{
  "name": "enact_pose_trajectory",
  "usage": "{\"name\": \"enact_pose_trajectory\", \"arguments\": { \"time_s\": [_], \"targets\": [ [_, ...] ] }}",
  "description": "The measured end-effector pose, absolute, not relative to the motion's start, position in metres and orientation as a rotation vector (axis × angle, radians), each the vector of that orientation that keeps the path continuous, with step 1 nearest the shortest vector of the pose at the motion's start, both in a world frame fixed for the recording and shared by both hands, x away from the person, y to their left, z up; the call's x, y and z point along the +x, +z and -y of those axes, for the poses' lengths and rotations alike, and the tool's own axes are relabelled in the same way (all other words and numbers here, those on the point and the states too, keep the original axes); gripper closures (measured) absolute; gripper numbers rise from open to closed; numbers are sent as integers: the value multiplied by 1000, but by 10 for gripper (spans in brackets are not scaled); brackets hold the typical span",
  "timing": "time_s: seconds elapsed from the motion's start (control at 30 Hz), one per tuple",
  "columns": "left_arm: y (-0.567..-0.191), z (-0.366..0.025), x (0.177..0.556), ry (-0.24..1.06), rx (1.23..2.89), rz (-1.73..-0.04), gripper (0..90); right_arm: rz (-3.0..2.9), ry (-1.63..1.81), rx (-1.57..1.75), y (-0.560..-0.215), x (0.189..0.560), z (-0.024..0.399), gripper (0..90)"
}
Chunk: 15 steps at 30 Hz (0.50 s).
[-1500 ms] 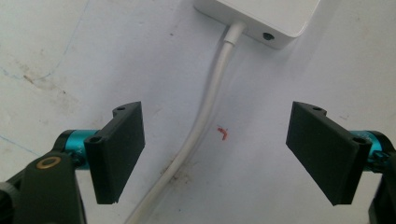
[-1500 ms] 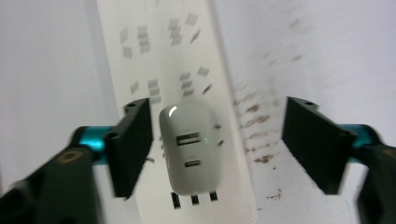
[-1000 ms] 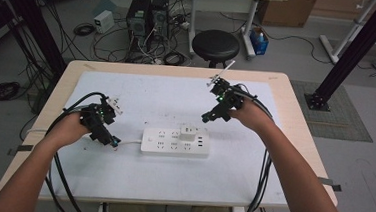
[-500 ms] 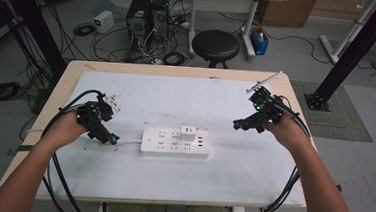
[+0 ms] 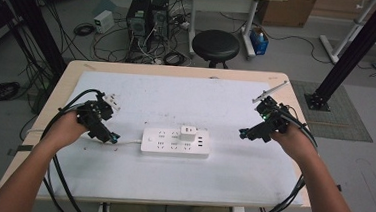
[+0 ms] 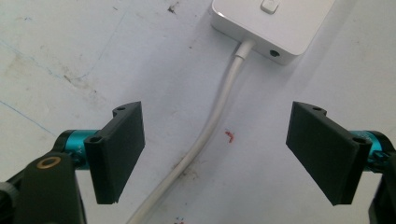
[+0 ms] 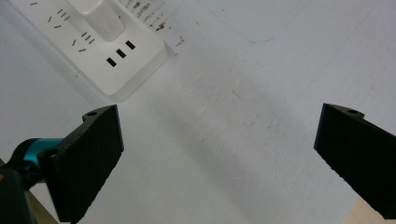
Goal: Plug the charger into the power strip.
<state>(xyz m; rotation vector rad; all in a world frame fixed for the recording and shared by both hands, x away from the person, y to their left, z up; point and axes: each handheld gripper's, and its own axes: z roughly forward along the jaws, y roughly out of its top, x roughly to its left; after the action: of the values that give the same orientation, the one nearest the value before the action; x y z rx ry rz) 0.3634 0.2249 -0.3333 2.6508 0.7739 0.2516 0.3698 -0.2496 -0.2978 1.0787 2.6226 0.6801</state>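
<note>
A white power strip [image 5: 175, 141] lies flat in the middle of the white table mat, with a white plug adapter [image 5: 188, 133] seated in its top. Its white cord [image 6: 205, 135] runs out of the left end and passes between the jaws of my left gripper [image 5: 113, 137], which stands open just left of the strip and does not touch the cord. My right gripper [image 5: 243, 135] hovers open over bare mat to the right of the strip [image 7: 100, 42], with nothing between its jaws. The strip's left end [image 6: 273, 21] shows a small button.
The mat [image 5: 196, 96] covers most of a wooden table [image 5: 296, 103]. Black cables trail from both grippers over the near edge. Behind the table stand a black stool [image 5: 215, 45], computer towers [image 5: 147, 15] and floor cables; a black frame post [image 5: 355, 47] rises at right.
My right gripper has swung from above the strip's right part out to the right side of the table. The left gripper has stayed put, and the strip has not moved.
</note>
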Motion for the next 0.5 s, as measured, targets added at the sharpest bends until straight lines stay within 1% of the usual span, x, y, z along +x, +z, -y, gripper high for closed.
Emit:
{"name": "enact_pose_trajectory", "arguments": {
  "time_s": [0.03,0.3,0.37,0.4,0.43,0.5],
  "targets": [
    [-332,-226,364,253,2671,-763,195,-2626,675,1076,-299,370,250,7],
    [-336,-226,363,249,2646,-790,195,-2645,666,1078,-308,369,248,7],
    [-335,-226,363,253,2664,-780,195,-2645,670,1082,-309,368,248,7],
    [-336,-226,362,251,2643,-798,195,-2647,668,1076,-310,368,248,7],
    [-335,-227,363,254,2665,-778,194,-2650,668,1074,-311,368,247,7],
    [-334,-227,362,261,2658,-789,195,-2653,666,1084,-313,366,246,7]
  ]
}}
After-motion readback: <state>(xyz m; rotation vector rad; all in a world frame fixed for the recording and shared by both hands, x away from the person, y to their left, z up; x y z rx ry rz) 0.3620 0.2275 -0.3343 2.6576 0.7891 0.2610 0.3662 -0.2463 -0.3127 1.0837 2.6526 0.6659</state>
